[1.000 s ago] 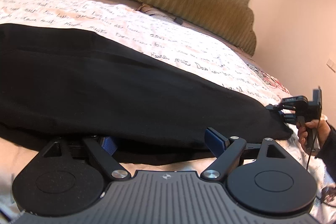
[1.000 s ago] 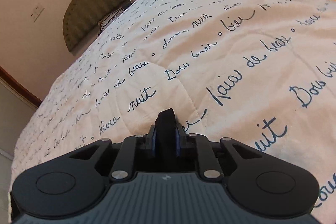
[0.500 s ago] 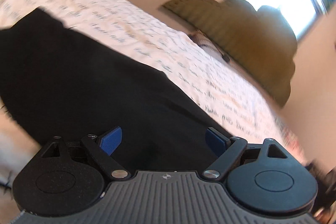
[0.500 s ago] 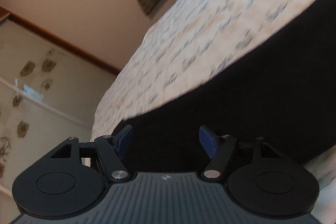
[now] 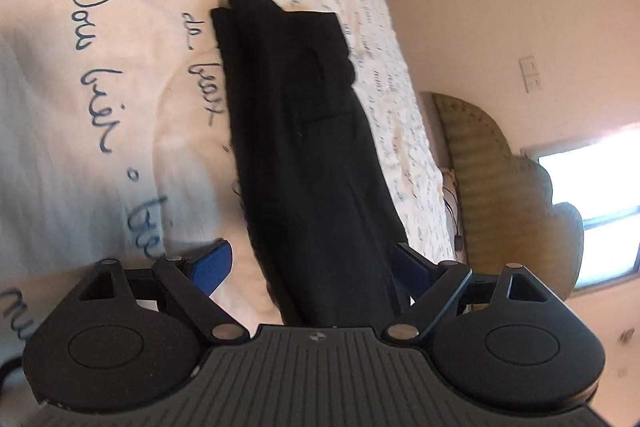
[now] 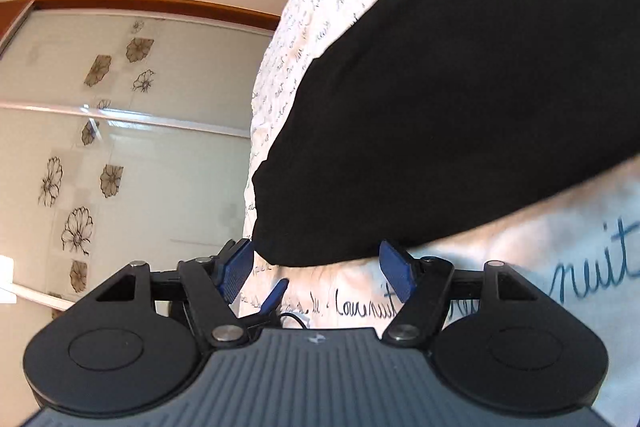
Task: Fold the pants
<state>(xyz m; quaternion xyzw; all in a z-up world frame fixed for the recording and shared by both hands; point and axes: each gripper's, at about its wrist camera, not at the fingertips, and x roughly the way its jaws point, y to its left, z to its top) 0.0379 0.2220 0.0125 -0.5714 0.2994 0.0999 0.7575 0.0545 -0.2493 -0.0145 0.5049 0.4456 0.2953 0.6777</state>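
Both claws stand with jaws apart and nothing between the pads: the left claw (image 5: 308, 263) straddles the near end of the pants (image 5: 304, 131) without pressing on them, while the right claw (image 6: 320, 267), whose jaws have just been opening, hangs over the bedspread (image 6: 560, 267) at the garment's rounded edge, clear of the cloth. The black pants lie on the bed as a long, narrow strip, already doubled lengthwise by the look of the layered edges at the far end. That shape suggests the two claws are set at opposite ends to take hold for a fold across the length, a step not yet begun. The fabric reads as soft, matte and thin, with a faint seam and a pocket line showing; it should drape and sag when lifted. Beneath it, the quilted cream bedspread carries looping blue script and puckers slightly. A ribbed, scalloped headboard (image 5: 500, 187) stands under a bright window (image 5: 600, 179), and glossy wardrobe doors (image 6: 120, 127) printed with flowers close the room behind the right claw.
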